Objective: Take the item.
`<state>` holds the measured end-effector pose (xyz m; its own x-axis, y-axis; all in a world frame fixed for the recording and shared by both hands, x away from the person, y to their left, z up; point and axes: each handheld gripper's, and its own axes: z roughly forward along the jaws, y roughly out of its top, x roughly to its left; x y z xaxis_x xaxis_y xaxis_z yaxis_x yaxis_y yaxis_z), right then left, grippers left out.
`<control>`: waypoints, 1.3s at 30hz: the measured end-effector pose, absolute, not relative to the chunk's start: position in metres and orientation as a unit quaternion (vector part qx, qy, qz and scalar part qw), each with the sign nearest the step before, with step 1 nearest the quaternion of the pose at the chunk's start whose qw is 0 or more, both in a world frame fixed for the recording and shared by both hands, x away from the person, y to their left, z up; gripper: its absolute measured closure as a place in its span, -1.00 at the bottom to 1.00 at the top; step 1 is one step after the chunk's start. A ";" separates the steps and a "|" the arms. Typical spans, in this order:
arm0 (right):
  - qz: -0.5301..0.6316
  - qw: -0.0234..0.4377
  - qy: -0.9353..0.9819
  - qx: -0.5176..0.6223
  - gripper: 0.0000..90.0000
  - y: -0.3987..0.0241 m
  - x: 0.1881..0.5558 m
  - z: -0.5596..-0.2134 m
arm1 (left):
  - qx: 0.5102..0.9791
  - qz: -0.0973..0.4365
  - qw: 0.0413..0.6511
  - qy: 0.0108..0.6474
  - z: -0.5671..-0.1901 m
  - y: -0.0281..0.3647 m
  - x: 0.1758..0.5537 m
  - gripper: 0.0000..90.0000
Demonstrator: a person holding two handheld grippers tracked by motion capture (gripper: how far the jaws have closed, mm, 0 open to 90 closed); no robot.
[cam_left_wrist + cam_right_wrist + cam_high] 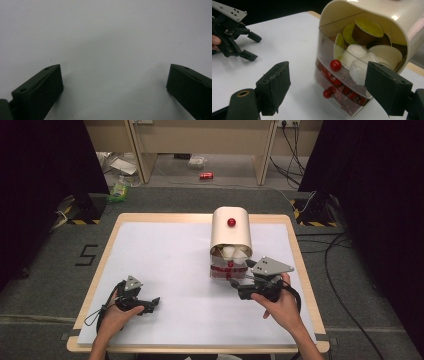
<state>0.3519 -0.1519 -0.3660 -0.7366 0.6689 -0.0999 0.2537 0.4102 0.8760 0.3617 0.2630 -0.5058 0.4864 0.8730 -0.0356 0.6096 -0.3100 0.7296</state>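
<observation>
A cream drawer box [231, 232] with a red knob [231, 222] on top stands at the middle right of the white-covered table [165, 255]. In the right gripper view the box [367, 15] shows a clear upper drawer [325, 50] holding several white and brown capsules, with a red knob [335, 65]. Below it is a lower drawer [342, 92] of red packets with its own red knob [327, 93]. My right gripper [239, 287] [328, 75] hovers open just in front of the drawers, nothing between its jaws. My left gripper [152, 304] [113, 72] rests open on the sheet at the near left.
The table's wooden edge [300, 265] runs close on the right of the box. On the floor beyond lie a red can [206, 175] and a green packet [119, 190]. Cables [340, 285] trail on the right. My left gripper [253, 47] shows far off in the right gripper view.
</observation>
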 end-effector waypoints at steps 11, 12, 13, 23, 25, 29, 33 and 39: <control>0.452 0.235 0.815 0.277 -0.52 -0.131 0.368 -0.356 | 0.788 0.187 0.351 0.470 -0.506 0.263 0.362 -1.00; 0.452 0.235 0.815 0.277 -0.52 -0.131 0.368 -0.356 | 0.788 0.187 0.351 0.470 -0.506 0.263 0.362 -1.00; 0.451 0.236 0.815 0.277 -0.52 -0.131 0.370 -0.356 | 0.788 0.187 0.351 0.470 -0.506 0.263 0.362 -1.00; 0.438 0.235 0.820 0.282 -0.51 -0.122 0.387 -0.363 | 0.788 0.187 0.351 0.471 -0.506 0.263 0.362 -1.00; 0.438 0.234 0.821 0.283 -0.51 -0.121 0.388 -0.363 | 0.788 0.187 0.351 0.471 -0.506 0.263 0.362 -1.00; 0.433 0.227 0.826 0.281 -0.51 -0.119 0.390 -0.368 | 0.788 0.187 0.351 0.470 -0.506 0.263 0.362 -1.00; 0.433 0.227 0.826 0.281 -0.51 -0.119 0.391 -0.369 | 0.788 0.187 0.351 0.470 -0.506 0.263 0.362 -1.00; 0.431 0.225 0.830 0.275 -0.52 -0.120 0.389 -0.368 | 0.788 0.188 0.351 0.470 -0.506 0.263 0.362 -1.00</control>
<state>0.3887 -0.1201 -0.3684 -0.7471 0.6506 -0.1361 0.2631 0.4775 0.8383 0.3617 0.2630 -0.5058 0.4871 0.8727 -0.0348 0.6094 -0.3111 0.7293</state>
